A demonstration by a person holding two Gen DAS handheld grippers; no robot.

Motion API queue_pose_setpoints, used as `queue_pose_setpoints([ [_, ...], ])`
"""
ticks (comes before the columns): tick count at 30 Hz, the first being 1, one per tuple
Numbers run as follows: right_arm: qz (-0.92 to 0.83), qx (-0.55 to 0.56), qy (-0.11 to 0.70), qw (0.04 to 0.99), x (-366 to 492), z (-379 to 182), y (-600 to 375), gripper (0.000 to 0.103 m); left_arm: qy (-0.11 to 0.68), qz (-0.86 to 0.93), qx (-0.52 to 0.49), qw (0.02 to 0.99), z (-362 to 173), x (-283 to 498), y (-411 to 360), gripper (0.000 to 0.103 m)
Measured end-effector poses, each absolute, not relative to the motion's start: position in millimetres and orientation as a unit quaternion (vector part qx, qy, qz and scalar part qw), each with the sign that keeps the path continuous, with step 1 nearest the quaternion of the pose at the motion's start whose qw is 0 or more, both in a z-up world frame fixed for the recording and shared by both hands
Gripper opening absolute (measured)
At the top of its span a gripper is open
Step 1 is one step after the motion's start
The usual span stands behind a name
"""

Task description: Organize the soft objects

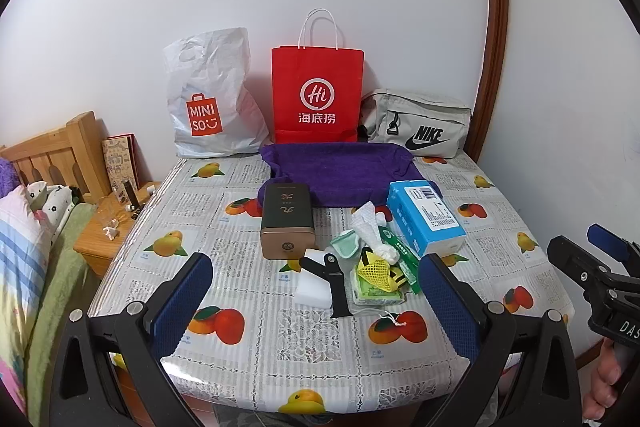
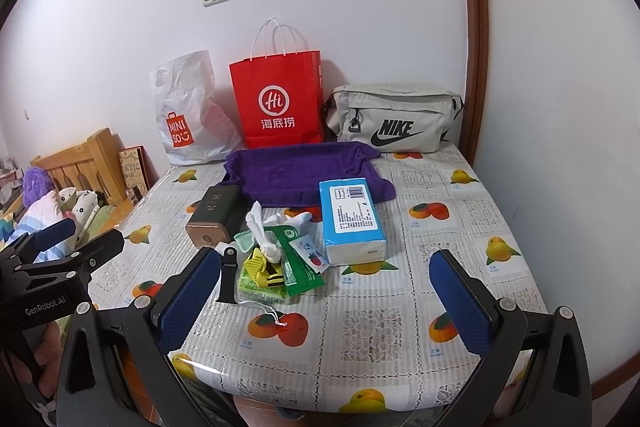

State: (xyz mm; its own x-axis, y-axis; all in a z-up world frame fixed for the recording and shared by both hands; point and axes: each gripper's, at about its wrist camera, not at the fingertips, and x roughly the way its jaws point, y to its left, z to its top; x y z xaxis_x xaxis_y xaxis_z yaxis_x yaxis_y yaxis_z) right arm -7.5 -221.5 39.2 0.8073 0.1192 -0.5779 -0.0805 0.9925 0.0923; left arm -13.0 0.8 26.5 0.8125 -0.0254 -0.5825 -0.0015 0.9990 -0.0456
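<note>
left gripper [image 1: 316,303]: mine, blue-padded jaws spread wide, nothing in them, hovering over the near edge of the table.
right gripper [image 2: 326,301]: same deal, wide apart and empty; it also shows at 3 o'clock in the left view.
soft stuff: the little heap mid-table, dead ahead at 12 o'clock from both cameras: a white crumpled tissue wad [image 1: 372,231], a yellow mesh pouch [image 1: 378,273] on a green plastic wipes pack [image 2: 296,259], and a white foam sponge block [image 1: 316,285] with a black clip-like thing [image 1: 334,283] lying over it.
bigger soft bits: a light-blue soft tissue pack [image 2: 350,217] at about 1 o'clock of the heap, and a purple terry towel [image 1: 340,173] spread flat behind it.
not soft: the dark and gold tin box [image 1: 286,223], at 10 o'clock of the heap. I'd leave it.
how I'd go: take the top loose piece first, pinch the tissue wad low so it doesn't shred, and keep the other gripper clear.
surface: glossy plastic tablecloth with fruit print [image 2: 360,331], probably slippery, so things may skid when nudged.
room: white wall, a red paper shopping bag [image 1: 318,91], white plastic bag and grey waist bag along the back; bed and nightstand at 9 o'clock.
</note>
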Motion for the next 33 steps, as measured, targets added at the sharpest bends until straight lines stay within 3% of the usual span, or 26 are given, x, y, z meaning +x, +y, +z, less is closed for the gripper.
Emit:
queue_pose_setpoints([
  [20,0.06,0.037,0.308,0.949,-3,34,-221,0.103,0.315,0.0,-0.026,0.949,20,-5,8,0.103],
  [28,0.07,0.05,0.342,0.936,27,-1,-229,0.103,0.351,0.013,-0.045,0.935,-16,27,23,0.103],
  [33,0.075,0.049,0.366,0.926,49,-27,-231,0.102,0.378,0.028,-0.038,0.925,-46,50,27,0.097],
])
